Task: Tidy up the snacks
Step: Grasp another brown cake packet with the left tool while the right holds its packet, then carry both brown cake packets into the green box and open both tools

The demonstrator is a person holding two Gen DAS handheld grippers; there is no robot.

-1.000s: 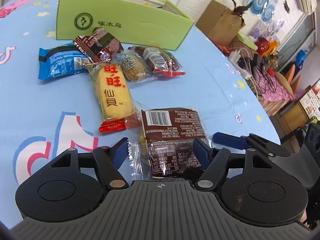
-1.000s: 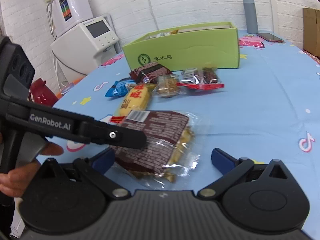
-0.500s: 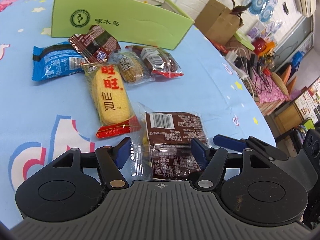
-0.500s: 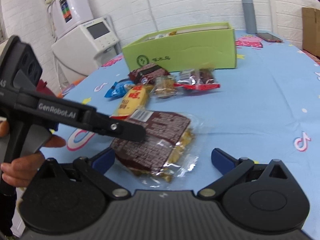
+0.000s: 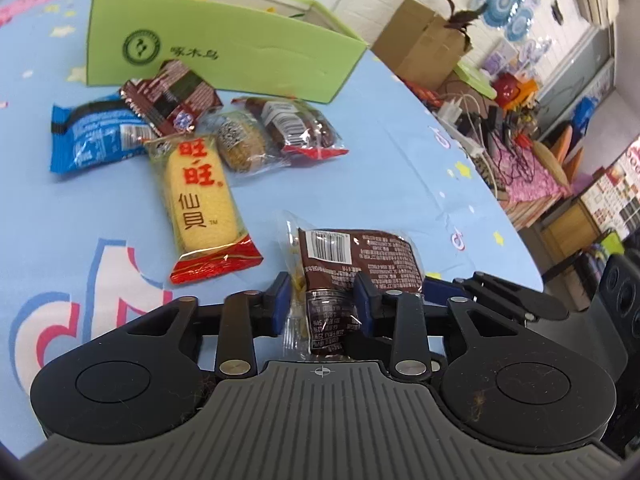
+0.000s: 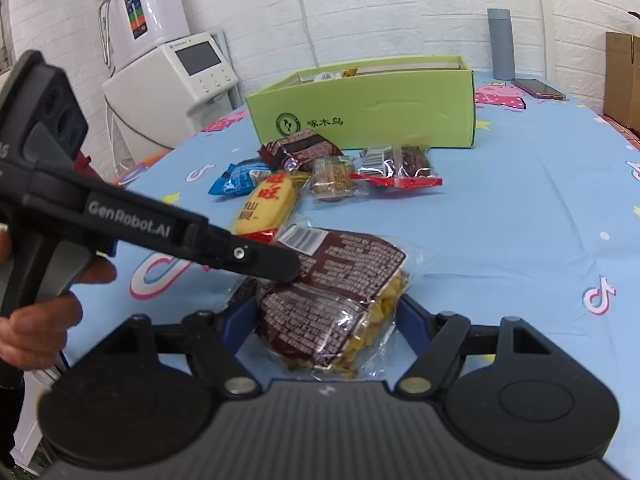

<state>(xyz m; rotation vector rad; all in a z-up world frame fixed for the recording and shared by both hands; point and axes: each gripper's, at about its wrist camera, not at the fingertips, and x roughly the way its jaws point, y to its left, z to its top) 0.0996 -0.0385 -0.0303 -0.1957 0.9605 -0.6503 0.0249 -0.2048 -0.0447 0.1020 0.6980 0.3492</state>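
A brown snack packet (image 5: 356, 256) with yellow pieces inside lies on the blue tablecloth (image 5: 360, 152), closest to me. My left gripper (image 5: 322, 304) has its jaws closing, and both blue pads press the packet's near end, which is crumpled between them. My right gripper (image 6: 324, 316) comes at the same packet (image 6: 336, 280) from another side; its jaws are also closing and its pads touch both edges. One finger of the left gripper (image 6: 256, 254) lies across the packet's top in the right wrist view. The open green box (image 5: 224, 48) stands behind.
A yellow rice cracker pack (image 5: 200, 196), a blue pack (image 5: 92, 140), a dark red pack (image 5: 172, 96) and two clear-wrapped snacks (image 5: 296, 128) lie before the box. A phone (image 6: 538, 90) and a grey bottle (image 6: 502, 44) sit at the back. A hand (image 6: 36, 320) holds the left gripper.
Both grippers' jaws have narrowed onto the brown packet, the right one from fully wide. The packet has buckled upward between them. Neither hand has shifted much.
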